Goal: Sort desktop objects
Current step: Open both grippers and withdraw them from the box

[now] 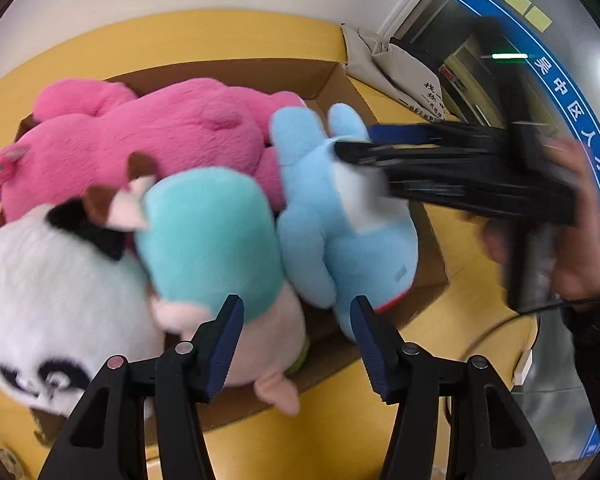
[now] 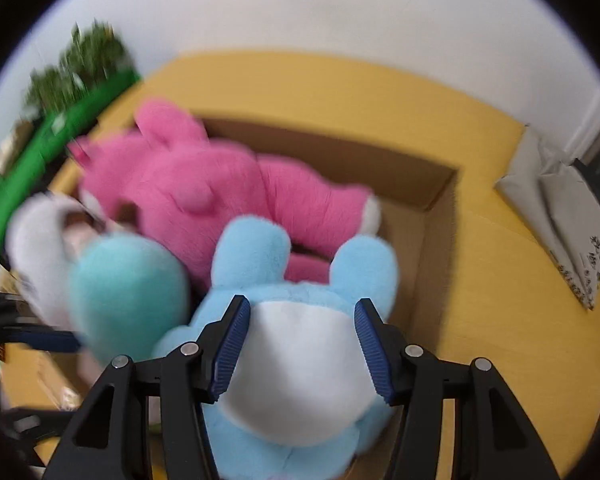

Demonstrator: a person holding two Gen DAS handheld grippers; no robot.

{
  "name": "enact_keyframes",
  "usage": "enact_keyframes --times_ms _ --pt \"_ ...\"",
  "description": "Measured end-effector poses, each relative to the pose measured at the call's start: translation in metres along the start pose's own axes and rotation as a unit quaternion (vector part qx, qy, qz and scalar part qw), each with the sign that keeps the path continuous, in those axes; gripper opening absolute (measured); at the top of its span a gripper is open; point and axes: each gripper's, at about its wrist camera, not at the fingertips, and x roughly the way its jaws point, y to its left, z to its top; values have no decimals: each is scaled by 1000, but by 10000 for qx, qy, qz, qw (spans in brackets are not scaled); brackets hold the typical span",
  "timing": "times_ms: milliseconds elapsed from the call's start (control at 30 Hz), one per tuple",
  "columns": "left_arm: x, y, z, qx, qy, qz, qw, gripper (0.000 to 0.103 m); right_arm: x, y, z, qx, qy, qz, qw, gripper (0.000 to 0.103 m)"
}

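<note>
4 plush toys: 1 pink (image 1: 160, 136), 1 light blue (image 1: 340, 240), 1 teal (image 1: 208, 232), 1 panda (image 1: 48, 300). 1 cardboard box (image 1: 432, 248). 2 grippers: left (image 1: 296, 344), right (image 2: 302, 344).

Each black tool (image 1: 296, 336) has ribbed blue fingers (image 2: 231, 350) and silver screws.

From my left wrist view, the right claw (image 1: 364, 152) at 2 o'clock is motion-blurred; I cannot tell whether its tips touch the light blue plush (image 1: 348, 236). The hand (image 1: 560, 232) behind it is smeared. The panda plush (image 1: 52, 300) is cut off at 9 o'clock. The cardboard box (image 1: 432, 248) floor is mostly hidden under toys.

In my right wrist view, the green plant (image 2: 80, 64) at 10 o'clock is blurred. The white plush (image 2: 36, 240) beside the teal plush (image 2: 128, 292) is too smeared to identify. Print on the white bag (image 2: 560, 216) at 3 o'clock is unreadable.
</note>
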Motion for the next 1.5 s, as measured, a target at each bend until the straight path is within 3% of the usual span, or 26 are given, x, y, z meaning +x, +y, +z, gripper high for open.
enact_keyframes --times_ms 200,367,433,500,567,667,800,933,1500 --pt "-11 12 -24 -221 79 -38 9997 59 32 12 -4 -6 849 -512 9951 53" --pt "-22 24 -39 -435 -45 86 9990 59 15 5 -24 505 469 -599 9958 57" --pt "-30 28 -43 -488 -145 217 9985 63 -8 1 -22 786 264 -632 9946 70" --pt "-41 33 -46 -557 -314 368 9973 76 -40 1 -24 987 36 -719 9925 81" --pt "-56 37 -49 -687 -538 488 9950 86 -72 4 -31 1147 -187 -760 9903 81" --pt "-78 40 -50 -867 -892 667 9900 88 -109 21 -44 1146 -362 -865 9890 83" --pt "-98 34 -50 -1031 -1237 996 9819 101 -142 40 -56 1159 -494 -970 9873 86" --pt "-120 23 -58 -1089 -1480 1134 9764 102 -163 55 -67 1120 -517 -1016 9872 86" --pt "-160 -6 -91 -847 -1553 1093 9781 102 -218 88 -103 1153 -684 -1071 9852 86"
